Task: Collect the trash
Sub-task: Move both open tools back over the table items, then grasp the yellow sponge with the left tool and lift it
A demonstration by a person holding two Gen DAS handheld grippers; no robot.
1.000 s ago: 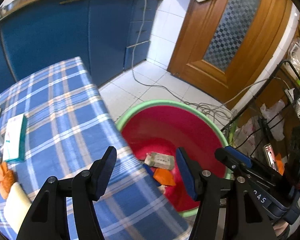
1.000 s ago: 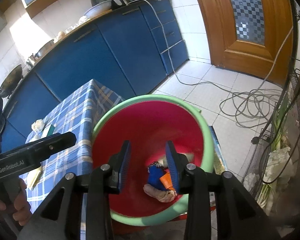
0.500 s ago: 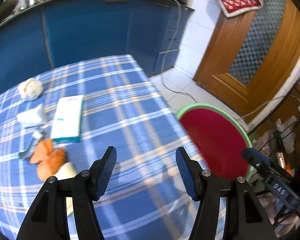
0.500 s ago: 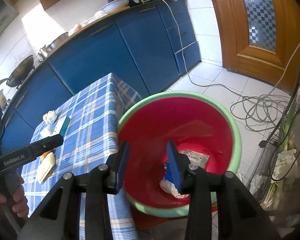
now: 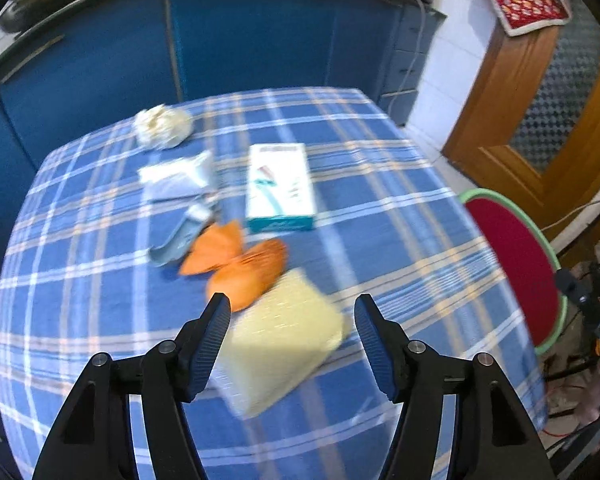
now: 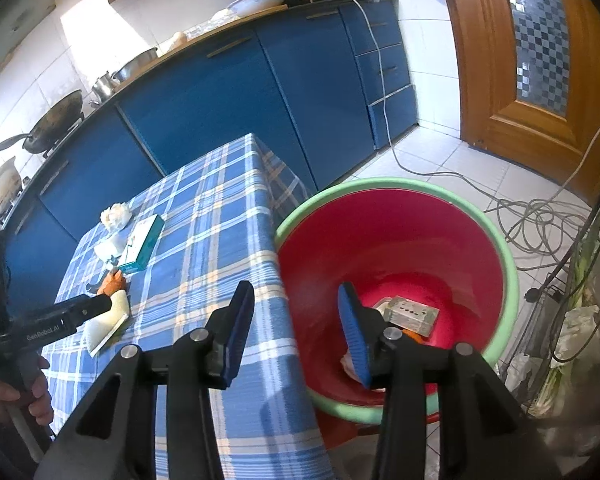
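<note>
Left tongs [image 5: 292, 340] are opening, empty, straddling the yellow pad [image 5: 284, 344], apparently a sponge, near the tabletop's [image 5: 380, 208] front edge. Lower squarely and close across its short sides. Right tongs [image 6: 296, 332] are opening, empty, above the bin [image 6: 496, 240]. Earlier, the left tongs were over the bin.

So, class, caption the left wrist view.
Open left gripper above a pale yellow pad on the checked tablecloth.
</note>
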